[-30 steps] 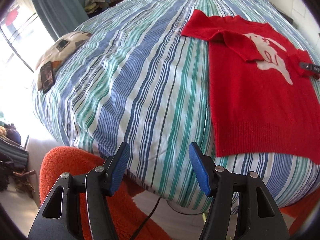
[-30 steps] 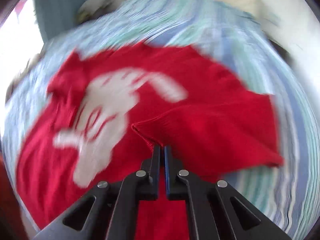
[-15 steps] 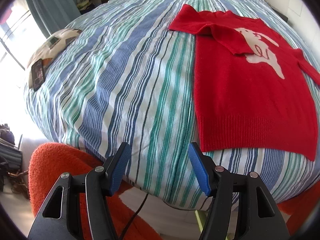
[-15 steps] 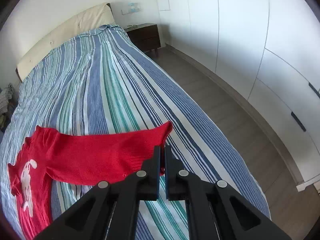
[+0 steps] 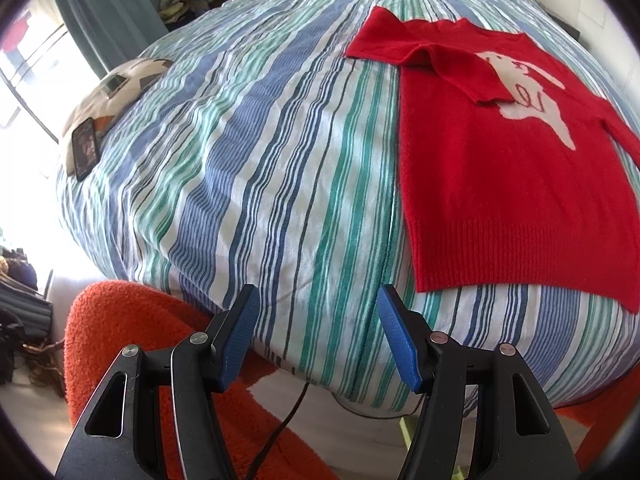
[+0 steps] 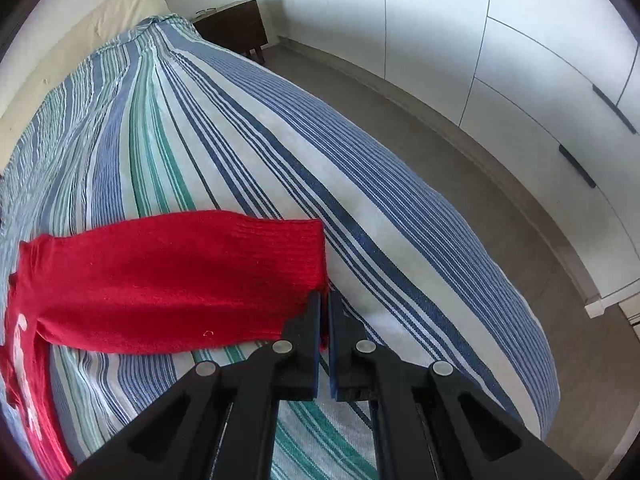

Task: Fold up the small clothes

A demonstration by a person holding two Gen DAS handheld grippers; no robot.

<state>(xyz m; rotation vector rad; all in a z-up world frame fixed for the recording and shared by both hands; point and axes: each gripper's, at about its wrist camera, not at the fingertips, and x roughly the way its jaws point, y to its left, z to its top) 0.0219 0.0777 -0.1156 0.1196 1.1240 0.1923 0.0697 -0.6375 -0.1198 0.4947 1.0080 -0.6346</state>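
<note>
A small red knit sweater (image 5: 512,168) with a white animal figure lies flat on the striped bed (image 5: 248,152), its left sleeve folded in over the chest. My left gripper (image 5: 316,332) is open and empty, held off the bed's near edge, left of the sweater's hem. In the right wrist view the sweater's right sleeve (image 6: 176,280) is stretched out sideways across the bed. My right gripper (image 6: 324,320) is shut on the sleeve's cuff corner, low over the bedspread.
A patterned cushion (image 5: 116,92) with a dark phone (image 5: 85,148) sits at the bed's left edge. An orange chair (image 5: 120,320) and a cable (image 5: 280,432) are below the left gripper. A nightstand (image 6: 236,24), bare floor (image 6: 480,184) and white wardrobes (image 6: 520,40) lie right of the bed.
My right gripper has pulled the sleeve from over the sweater's body outward to the right and lowered it onto the bed. The left gripper stayed open and shifted only slightly.
</note>
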